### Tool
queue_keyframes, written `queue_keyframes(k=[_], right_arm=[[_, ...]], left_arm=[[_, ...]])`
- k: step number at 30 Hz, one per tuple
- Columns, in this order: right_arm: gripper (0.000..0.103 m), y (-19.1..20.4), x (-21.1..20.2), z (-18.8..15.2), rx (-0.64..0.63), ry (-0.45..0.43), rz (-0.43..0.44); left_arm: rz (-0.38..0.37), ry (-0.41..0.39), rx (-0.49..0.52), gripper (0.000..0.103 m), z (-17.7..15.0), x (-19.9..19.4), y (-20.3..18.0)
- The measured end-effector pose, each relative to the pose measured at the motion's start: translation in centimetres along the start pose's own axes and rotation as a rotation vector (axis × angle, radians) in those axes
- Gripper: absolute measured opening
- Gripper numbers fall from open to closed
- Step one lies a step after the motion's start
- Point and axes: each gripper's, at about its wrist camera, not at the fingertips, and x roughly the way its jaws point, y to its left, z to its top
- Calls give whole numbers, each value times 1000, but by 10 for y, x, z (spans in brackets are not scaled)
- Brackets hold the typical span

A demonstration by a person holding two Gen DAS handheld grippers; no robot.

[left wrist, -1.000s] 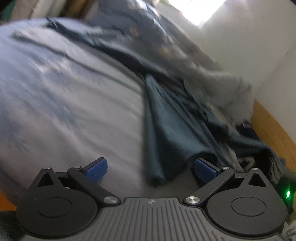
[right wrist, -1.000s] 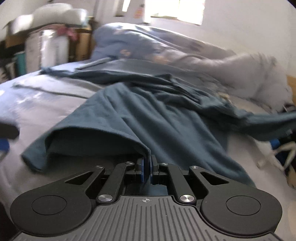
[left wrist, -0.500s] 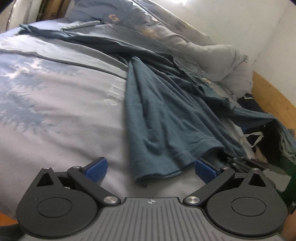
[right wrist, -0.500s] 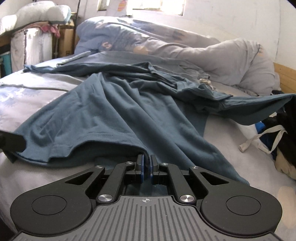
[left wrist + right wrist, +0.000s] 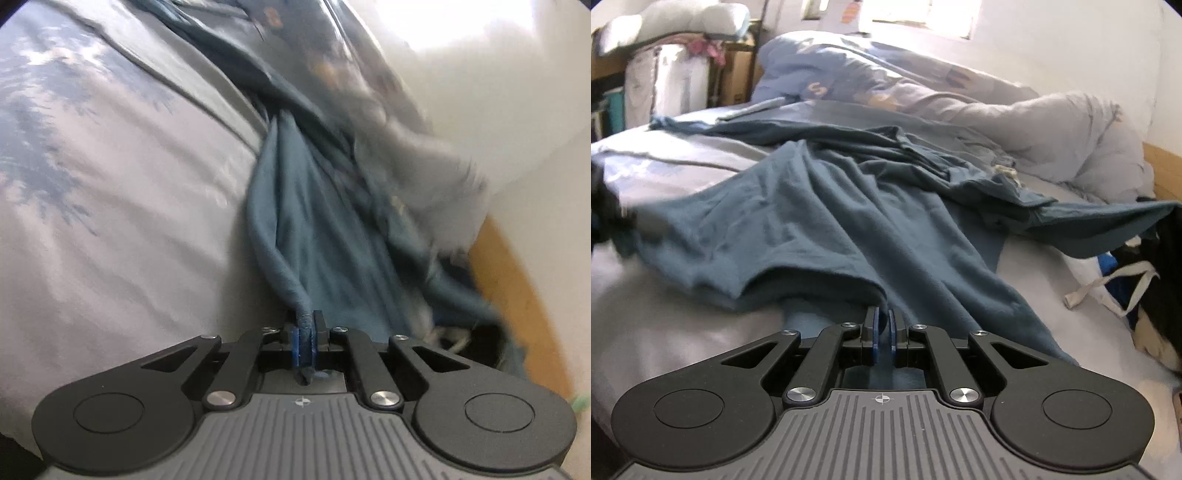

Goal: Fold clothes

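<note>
While both views ran, we had the left tongs point(image 5: 305, 334) clenched on the teal shirt point(image 5: 314, 229) hem, the right tongs point(image 5: 882, 332) pinching its other edge, shirt sprawled mid-frame across the bed point(image 5: 683, 325).

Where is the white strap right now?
In the right wrist view, the white strap lies at the far right on the bed, beside the teal garment.

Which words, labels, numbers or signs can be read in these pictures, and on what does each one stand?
"S": a pale letter or figure on the blue quilt at the far end of the bed, right wrist view; it is one sign only and may be a 5.
Other orange and pale prints on that quilt: too blurred to read.
Left wrist view: no readable text.
</note>
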Motion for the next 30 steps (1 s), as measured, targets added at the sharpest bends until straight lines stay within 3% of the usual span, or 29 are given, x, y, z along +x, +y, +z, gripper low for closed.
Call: queue_keyframes(k=[7,12,16,19,20,21,22,24,30], right_arm=[[7,37,-16,-1,-172,-10,167],[1,73,-29,-3,-292,-10,286],[1,88,-37,-1,-326,-18,327],[3,90,-41,-1,-331,-28,304],[6,90,-42,-1,-333,-31,296],[18,89,-43,-2,-331,-37,278],[38,86,-45,-4,-327,-48,250],[62,77,-46,-6,-316,-70,201],[79,62,-35,-14,-361,-90,63]], left_arm=[[5,-171,-121,9,22,-52,26],[70,-201,-163,9,21,-66,39],[89,-227,-188,9,23,-79,47],[94,-240,-218,9,25,-84,54],[86,-242,-225,9,26,-86,56],[76,-246,-231,9,26,-87,58],[63,-253,-239,9,27,-88,58],[28,-272,-260,9,27,-90,60],[-67,-317,-305,9,27,-91,59]])
